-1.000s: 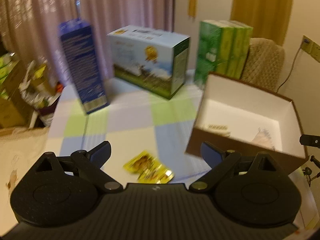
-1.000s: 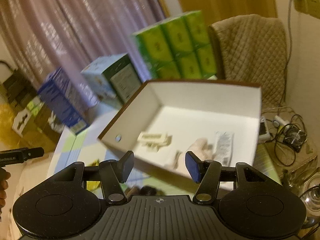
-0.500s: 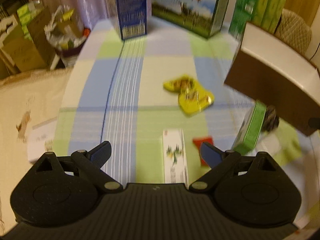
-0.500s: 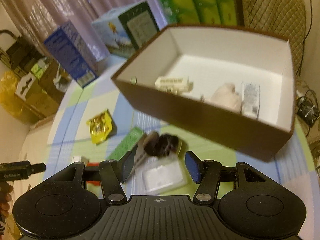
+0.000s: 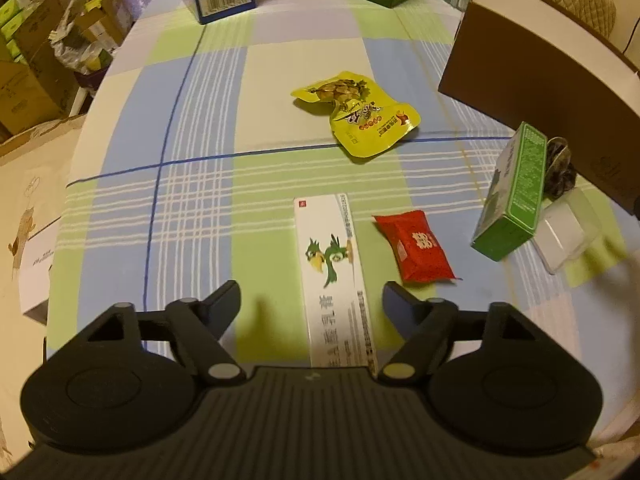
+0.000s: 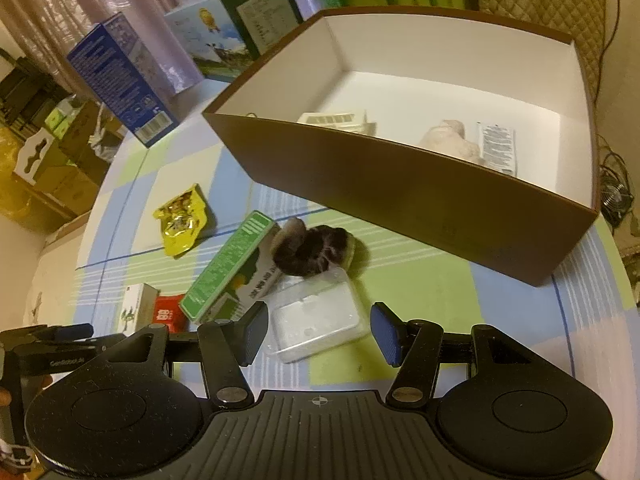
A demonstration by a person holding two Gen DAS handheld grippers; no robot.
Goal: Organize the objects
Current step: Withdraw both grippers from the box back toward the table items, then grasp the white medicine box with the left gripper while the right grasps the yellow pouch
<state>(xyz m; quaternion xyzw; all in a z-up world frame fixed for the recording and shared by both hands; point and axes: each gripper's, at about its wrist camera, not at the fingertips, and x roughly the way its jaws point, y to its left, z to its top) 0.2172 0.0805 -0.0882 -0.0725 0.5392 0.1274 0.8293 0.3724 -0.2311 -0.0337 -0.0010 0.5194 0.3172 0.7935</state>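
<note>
Jaws of the left gripper (image 5: 311, 300) stand spread wide and hold nothing, hovering over the near end of a long white carton with a green bird (image 5: 334, 276) that lies flat on the checked worktop (image 5: 192, 184). Just right of that carton lies a red packet (image 5: 418, 246), and farther off a yellow snack pouch (image 5: 356, 114). At the right a green box (image 5: 514, 194) leans tilted, its upper end against a dark fuzzy thing (image 5: 560, 172) and its lower side beside a clear plastic case (image 5: 570, 230).

Jaws of the right gripper (image 6: 319, 334) are also spread and empty, one on each side of the clear plastic case (image 6: 320, 324), not touching it. Beyond stands the brown open box (image 6: 400, 184) with white inside, holding a few small packets. A blue carton (image 6: 120, 80) and a picture-printed carton (image 6: 232, 24) stand at the far edge.
</note>
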